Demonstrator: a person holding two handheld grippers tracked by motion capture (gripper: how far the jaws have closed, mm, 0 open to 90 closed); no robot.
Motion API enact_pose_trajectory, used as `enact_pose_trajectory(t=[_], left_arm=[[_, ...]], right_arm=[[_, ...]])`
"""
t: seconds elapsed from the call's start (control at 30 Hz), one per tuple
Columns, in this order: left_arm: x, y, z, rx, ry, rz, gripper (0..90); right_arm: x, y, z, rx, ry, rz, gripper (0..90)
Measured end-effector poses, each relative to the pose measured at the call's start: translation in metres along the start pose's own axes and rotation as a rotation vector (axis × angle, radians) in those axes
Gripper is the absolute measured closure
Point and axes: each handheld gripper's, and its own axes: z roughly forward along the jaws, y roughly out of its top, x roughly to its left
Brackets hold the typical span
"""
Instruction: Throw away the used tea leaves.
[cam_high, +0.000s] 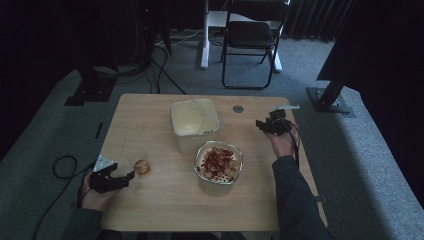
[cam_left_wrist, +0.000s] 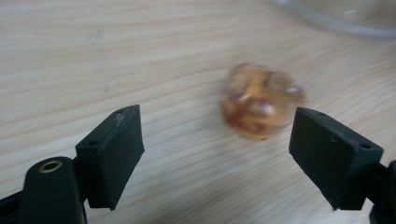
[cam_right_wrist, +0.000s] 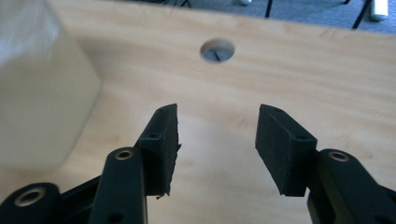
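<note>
At the desk (cam_high: 150, 210), the left gripper (cam_high: 116, 180) stands spread just short of a small amber cup (cam_high: 142, 166) at its 2 o'clock, seemingly freed, while the right gripper (cam_high: 269, 125), also spread and empty, hovers at the tub's (cam_high: 194, 120) 3 o'clock.

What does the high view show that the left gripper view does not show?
High view alone: the container of red and pale food, the cream tub, the chair, the right hand-held gripper, open. Left gripper view alone: a close look between the open pads of the left hand-held gripper. Both share: the small amber cup and the wooden table.
</note>
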Motion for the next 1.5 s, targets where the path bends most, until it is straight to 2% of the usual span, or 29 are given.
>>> enact_pose_trajectory(t=[0.17, 0.23, 0.37, 0.5, 0.6, 0.73, 0.93, 1.07, 1.17, 1.27, 1.43, 1.5], left_arm=[[-0.013, 0.007, 0.007, -0.027, -0.035, 0.046, 18.0], [-0.016, 0.011, 0.009, -0.044, -0.038, 0.056, 18.0], [-0.018, 0.015, 0.011, -0.071, -0.043, 0.056, 20.6], [-0.017, 0.018, 0.011, -0.096, -0.053, 0.043, 23.7], [-0.019, 0.021, 0.012, -0.115, -0.054, 0.056, 25.7], [-0.022, 0.026, 0.012, -0.143, -0.055, 0.067, 26.1], [-0.025, 0.032, 0.013, -0.154, -0.051, 0.081, 28.2], [-0.029, 0.039, 0.01, -0.179, -0.072, 0.079, 29.4], [-0.035, 0.047, 0.007, -0.191, -0.088, 0.096, 29.5], [-0.043, 0.054, 0.006, -0.193, -0.109, 0.113, 29.5], [-0.054, 0.064, 0.006, -0.198, -0.145, 0.137, 29.5], [-0.056, 0.067, 0.006, -0.201, -0.154, 0.145, 29.5]], right_arm=[[0.01, -0.034, -0.004, 0.038, 0.009, -0.063, 46.5], [0.012, -0.047, -0.006, 0.052, 0.019, -0.068, 46.4], [0.016, -0.072, -0.011, 0.061, 0.062, -0.052, 46.1], [0.03, -0.096, -0.019, 0.08, 0.093, -0.087, 46.0], [0.04, -0.11, -0.026, 0.075, 0.119, -0.103, 45.8], [0.05, -0.12, -0.032, 0.071, 0.144, -0.122, 45.6], [0.064, -0.135, -0.041, 0.071, 0.202, -0.145, 43.5], [0.076, -0.145, -0.05, 0.074, 0.256, -0.166, 39.5], [0.083, -0.149, -0.057, 0.059, 0.291, -0.172, 36.0], [0.09, -0.15, -0.062, 0.047, 0.319, -0.2, 34.0], [0.099, -0.151, -0.063, 0.032, 0.36, -0.243, 31.8], [0.102, -0.149, -0.063, 0.028, 0.355, -0.271, 31.5]])
